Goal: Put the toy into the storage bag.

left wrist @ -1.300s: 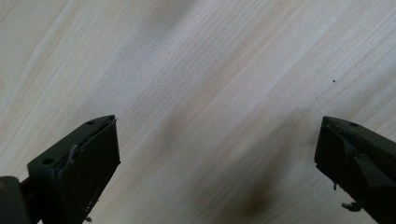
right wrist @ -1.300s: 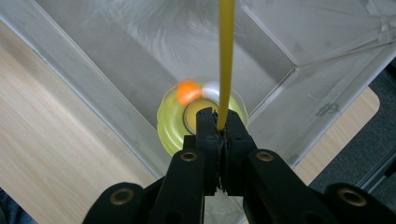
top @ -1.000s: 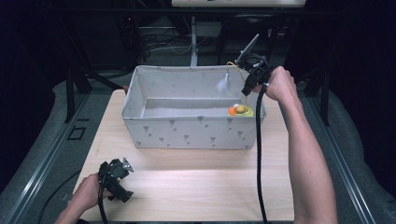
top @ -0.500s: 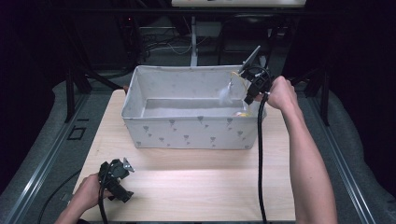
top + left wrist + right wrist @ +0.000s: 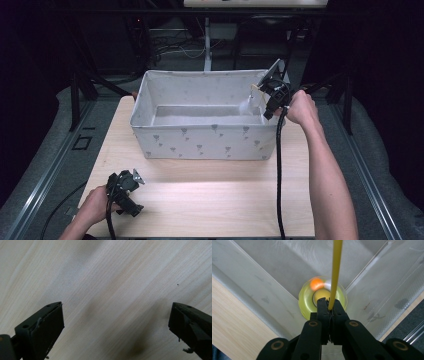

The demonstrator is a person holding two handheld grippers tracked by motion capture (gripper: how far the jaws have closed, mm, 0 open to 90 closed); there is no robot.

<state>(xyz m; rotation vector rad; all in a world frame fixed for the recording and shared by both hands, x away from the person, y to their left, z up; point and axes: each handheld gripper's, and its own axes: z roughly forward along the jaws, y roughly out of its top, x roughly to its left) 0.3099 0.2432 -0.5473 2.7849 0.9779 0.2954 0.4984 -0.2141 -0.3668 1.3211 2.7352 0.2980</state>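
The fabric bin (image 5: 205, 135) stands across the far half of the table (image 5: 225, 200). Nearer than the bin, bare wood lies open between the 2 forearms. Inside, the bin's floor looks free except its right corner, where a yellow ring toy (image 5: 322, 298) sits, apparently alone.

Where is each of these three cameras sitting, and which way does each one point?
High view: fixed above the person's side, facing forward and down on the wooden table and fabric bin; both forearms and each hand-held gripper show.
Left gripper view: rides the left hand-held gripper, facing bare tabletop; its two jaws stand wide apart.
Right gripper view: rides the right hand-held gripper, facing down into the bin's corner at a yellow ring toy; its jaws are shut on a yellow stick.
Shared: the high and right gripper views both show the bin.
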